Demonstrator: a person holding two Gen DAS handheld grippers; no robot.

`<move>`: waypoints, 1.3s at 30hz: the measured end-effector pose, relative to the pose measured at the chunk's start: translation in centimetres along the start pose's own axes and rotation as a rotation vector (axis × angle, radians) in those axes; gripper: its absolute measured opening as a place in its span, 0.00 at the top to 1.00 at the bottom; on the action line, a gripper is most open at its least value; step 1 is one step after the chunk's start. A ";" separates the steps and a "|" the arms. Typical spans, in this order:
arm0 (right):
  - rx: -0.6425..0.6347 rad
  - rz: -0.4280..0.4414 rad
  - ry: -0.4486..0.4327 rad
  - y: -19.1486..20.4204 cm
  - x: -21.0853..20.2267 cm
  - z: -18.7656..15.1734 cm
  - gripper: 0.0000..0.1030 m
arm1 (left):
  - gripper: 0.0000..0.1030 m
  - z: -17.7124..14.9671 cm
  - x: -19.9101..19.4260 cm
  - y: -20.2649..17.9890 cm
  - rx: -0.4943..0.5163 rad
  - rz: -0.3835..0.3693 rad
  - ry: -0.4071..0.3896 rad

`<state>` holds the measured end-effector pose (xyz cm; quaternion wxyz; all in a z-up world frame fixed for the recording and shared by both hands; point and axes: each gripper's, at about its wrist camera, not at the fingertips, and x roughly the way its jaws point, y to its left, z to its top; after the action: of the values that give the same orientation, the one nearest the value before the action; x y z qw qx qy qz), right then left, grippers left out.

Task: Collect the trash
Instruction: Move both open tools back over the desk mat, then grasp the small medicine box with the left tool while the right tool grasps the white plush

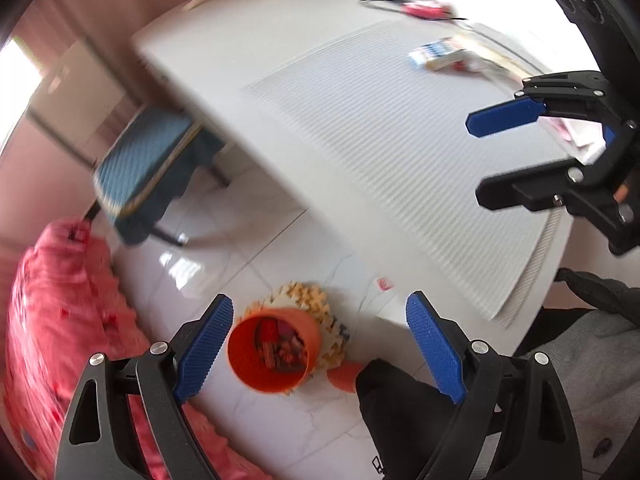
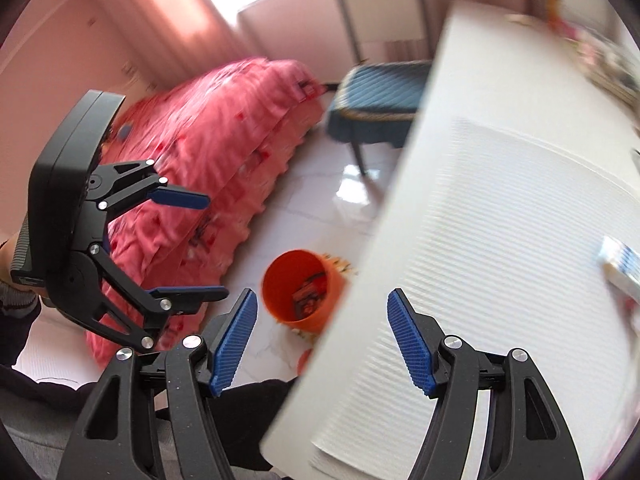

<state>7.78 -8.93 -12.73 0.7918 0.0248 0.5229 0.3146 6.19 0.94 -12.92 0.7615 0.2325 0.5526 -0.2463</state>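
- Orange plastic, round and open-topped, is the waste bin [image 1: 269,354] seen on the glossy white tiled floor [image 1: 224,276], standing on a yellow-and-white foam puzzle mat [image 1: 316,304]; red and dark wrappers [image 1: 280,348] lie inside it
- The left gripper [image 1: 320,344] is held above the bin with its blue ribbed pads spread wide and nothing between them; in the left wrist view the bin appears between the two pads, closer to the left one
- The right gripper [image 2: 322,344] is also seen with jaws well apart and empty; in its own view the bin sits just above the left pad, partly hidden by the edge of the white table [image 2: 472,80]
- A white ribbed mat [image 1: 400,152] is spread on the table, and a small blue-and-white packet [image 1: 438,53] lies on it near the far edge, well apart from both grippers
- A pink-red quilt [image 2: 224,152] and a blue cushioned stool [image 2: 380,92] are seen beside the floor area
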 end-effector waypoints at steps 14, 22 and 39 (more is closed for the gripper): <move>0.268 -0.172 -0.134 -11.7 -10.0 -5.1 0.34 | 0.15 9.9 0.8 -9.4 0.262 -0.071 -0.021; 0.357 -0.216 -0.148 -18.5 -12.9 -7.3 0.34 | 0.15 15.6 2.8 -11.6 0.322 -0.113 -0.022; 0.521 -0.320 -0.158 -27.2 -9.8 -6.0 0.34 | 0.15 26.6 11.2 -12.9 0.437 -0.166 0.001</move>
<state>13.04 -37.62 -17.48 0.8365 0.1687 0.5199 0.0384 20.35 -26.98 -17.25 0.6700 0.3454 0.5039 -0.4218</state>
